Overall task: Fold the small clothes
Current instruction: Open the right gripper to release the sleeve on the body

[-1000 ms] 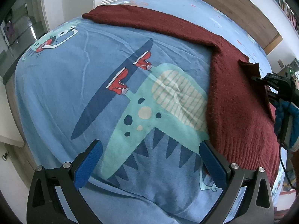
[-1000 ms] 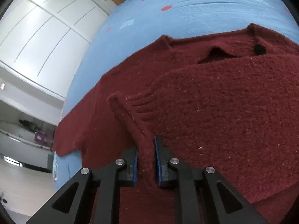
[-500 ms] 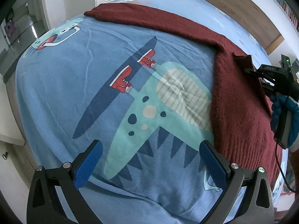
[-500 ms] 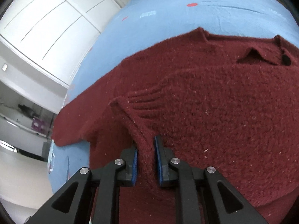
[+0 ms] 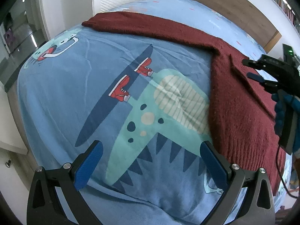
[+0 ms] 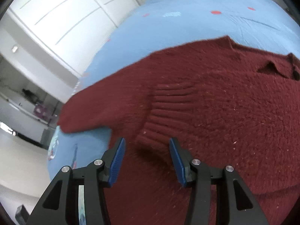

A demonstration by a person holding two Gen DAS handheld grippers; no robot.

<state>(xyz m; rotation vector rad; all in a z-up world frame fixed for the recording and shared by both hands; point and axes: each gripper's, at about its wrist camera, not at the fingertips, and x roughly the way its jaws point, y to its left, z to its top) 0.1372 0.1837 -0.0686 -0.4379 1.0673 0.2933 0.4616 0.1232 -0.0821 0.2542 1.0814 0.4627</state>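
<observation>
A dark red sweater (image 6: 215, 112) lies spread on the bed (image 5: 116, 97), over a blue dinosaur-print cover. One sleeve is laid across the body, its ribbed cuff (image 6: 168, 105) resting on the knit, probably so the sides come in before the body is folded. The other sleeve (image 5: 142, 24) stretches out flat across the cover, not yet folded.

The right hand-held gripper (image 6: 148, 159) hovers just behind the cuff with its jaws apart, holding nothing. Half a second ago those jaws were pinched on the cuff's fabric; now they have let go and the cuff lies flat.

The left hand-held gripper (image 5: 150, 161) hangs over bare cover beside the sweater's hem, jaws wide apart and empty, as it was before.
</observation>
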